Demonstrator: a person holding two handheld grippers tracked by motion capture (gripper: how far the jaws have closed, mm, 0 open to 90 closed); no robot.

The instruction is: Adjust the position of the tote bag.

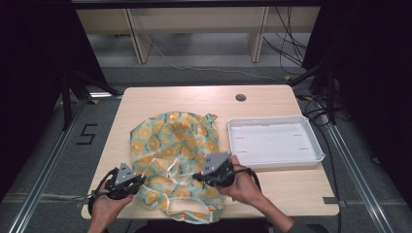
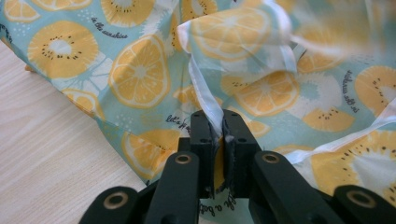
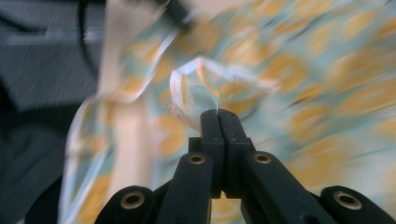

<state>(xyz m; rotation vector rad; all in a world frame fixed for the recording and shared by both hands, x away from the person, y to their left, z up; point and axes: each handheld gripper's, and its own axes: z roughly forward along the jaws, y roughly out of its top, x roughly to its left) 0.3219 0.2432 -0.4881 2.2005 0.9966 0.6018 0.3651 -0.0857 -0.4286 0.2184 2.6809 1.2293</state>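
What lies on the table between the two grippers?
High view: only the citrus-print cloth with white trim spans between the left gripper and the right gripper.

Fruit-print cloth (image 1: 172,145) spreads over table (image 1: 272,187) centre and near edge, blocking low passes there. White tray (image 1: 274,141) sits right, just beside cloth; narrow gap between. Bare wood free along far edge, left strip, near-right corner. Small round grommet (image 1: 240,97) flush, far side.

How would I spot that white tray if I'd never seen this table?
Start at the wooden table. Beside the lemon-print cloth, on its right, lies the white tray. It is the one rigid, plain, shallow rectangle there.
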